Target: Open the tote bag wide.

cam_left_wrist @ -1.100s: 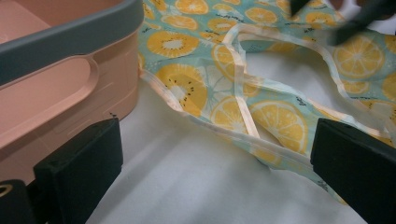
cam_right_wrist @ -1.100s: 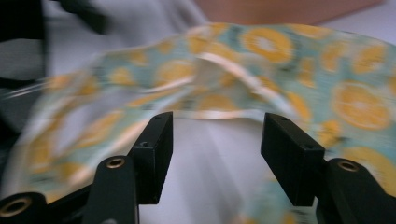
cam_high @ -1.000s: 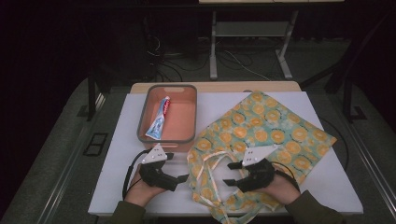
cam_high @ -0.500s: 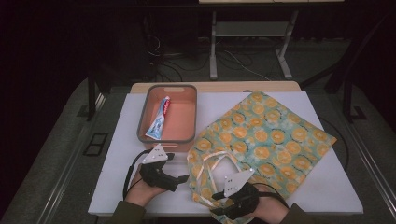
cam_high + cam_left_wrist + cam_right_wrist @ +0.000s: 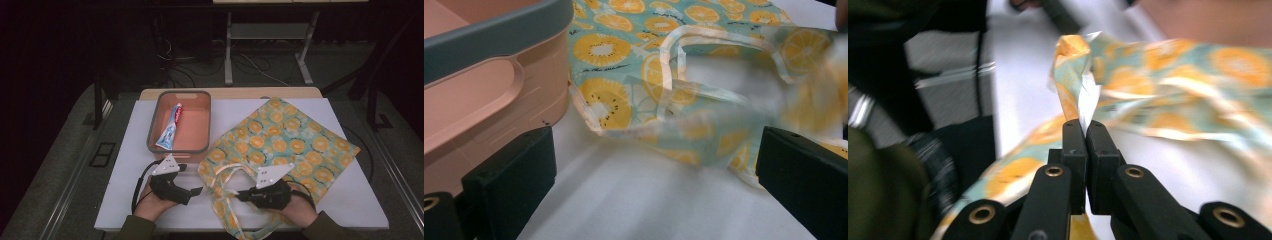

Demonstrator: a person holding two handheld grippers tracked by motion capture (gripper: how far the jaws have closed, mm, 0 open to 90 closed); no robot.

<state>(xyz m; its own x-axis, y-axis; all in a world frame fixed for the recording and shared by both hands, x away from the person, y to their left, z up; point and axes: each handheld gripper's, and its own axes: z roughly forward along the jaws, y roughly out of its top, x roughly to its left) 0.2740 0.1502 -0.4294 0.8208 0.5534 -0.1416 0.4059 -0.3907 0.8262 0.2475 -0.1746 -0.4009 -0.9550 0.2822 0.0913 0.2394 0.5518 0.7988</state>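
You will find a pink tray (image 5: 200,107) with a grey rim on the white table (image 5: 125,175); a toothpaste tube (image 5: 169,128) lies inside (lengthwise).

one teal fabric tote bag with orange-slice print (image 5: 285,142), with two pale fabric handles (image 5: 704,42). one salmon-pink plastic bin with grey rim (image 5: 156,132). one white, red and blue toothpaste tube (image 5: 169,128) in it. one white table top (image 5: 125,180). two black handheld two-jaw grippers: left (image 5: 196,190), right (image 5: 239,196).
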